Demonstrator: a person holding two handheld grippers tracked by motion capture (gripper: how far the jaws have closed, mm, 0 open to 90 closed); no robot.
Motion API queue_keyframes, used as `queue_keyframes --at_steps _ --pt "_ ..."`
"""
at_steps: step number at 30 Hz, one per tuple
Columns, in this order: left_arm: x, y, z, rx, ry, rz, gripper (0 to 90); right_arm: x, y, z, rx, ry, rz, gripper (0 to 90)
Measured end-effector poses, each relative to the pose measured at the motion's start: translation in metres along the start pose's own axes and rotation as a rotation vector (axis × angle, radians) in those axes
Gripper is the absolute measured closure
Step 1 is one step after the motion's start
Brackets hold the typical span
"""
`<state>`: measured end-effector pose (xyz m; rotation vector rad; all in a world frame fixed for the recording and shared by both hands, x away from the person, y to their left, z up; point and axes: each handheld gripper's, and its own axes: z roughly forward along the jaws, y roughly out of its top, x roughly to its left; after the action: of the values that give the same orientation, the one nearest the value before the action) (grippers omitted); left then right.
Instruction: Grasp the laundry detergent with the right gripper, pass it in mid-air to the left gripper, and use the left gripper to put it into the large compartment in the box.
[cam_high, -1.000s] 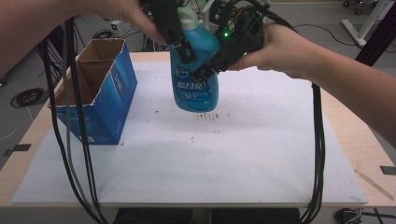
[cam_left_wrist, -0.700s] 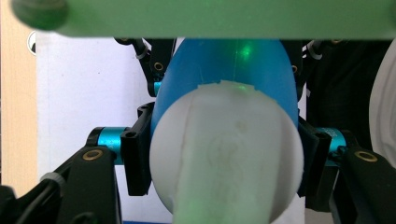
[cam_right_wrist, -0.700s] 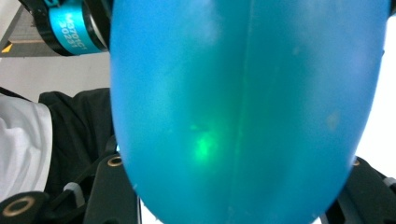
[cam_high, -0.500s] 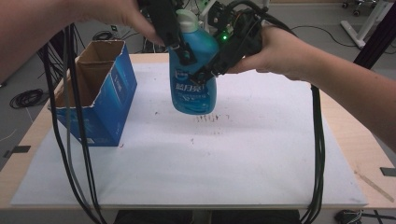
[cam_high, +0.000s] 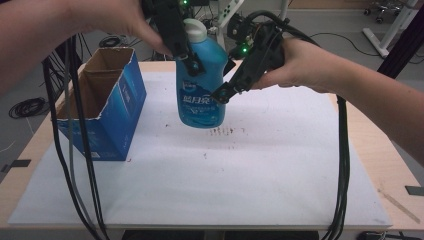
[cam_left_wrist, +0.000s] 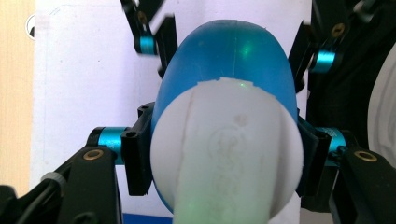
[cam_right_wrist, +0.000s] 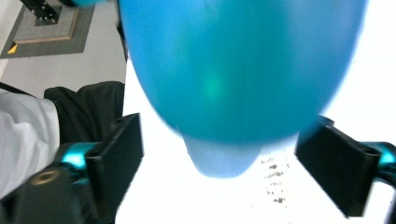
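A blue detergent bottle with a white cap hangs above the table. My left gripper comes down from the upper left and is shut on its neck. In the left gripper view the pads press both sides of the cap, with the blue body below. My right gripper reaches in from the right at the bottle's side. Its jaws have just been opening. In the right gripper view the right gripper straddles the bottle, with a gap on each side.
An open blue cardboard box stands at the table's left. A white sheet with small dark specks covers the wooden table. Black cables hang down at the left, and more cables at the right.
The right gripper's jaws have spread off the bottle's sides. The bottle stays hanging in the left gripper at much the same spot.
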<state>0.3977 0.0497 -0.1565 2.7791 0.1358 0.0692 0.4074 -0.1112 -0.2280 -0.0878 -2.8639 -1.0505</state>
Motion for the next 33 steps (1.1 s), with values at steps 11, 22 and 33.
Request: queue_keyframes --at_steps 11,22,33 --pt "-0.002 -0.016 -0.013 -0.013 0.011 -0.055 37.3 -0.012 -0.037 -0.021 0.048 -0.068 0.106 13.3" --pt "-0.002 -0.050 -0.049 -0.066 0.082 -0.189 37.3 -0.027 -0.085 -0.047 0.079 -0.143 0.211 13.3" --pt "-0.002 -0.105 -0.101 -0.116 0.253 -0.458 37.4 -0.038 -0.132 -0.066 0.129 -0.212 0.322 13.4"
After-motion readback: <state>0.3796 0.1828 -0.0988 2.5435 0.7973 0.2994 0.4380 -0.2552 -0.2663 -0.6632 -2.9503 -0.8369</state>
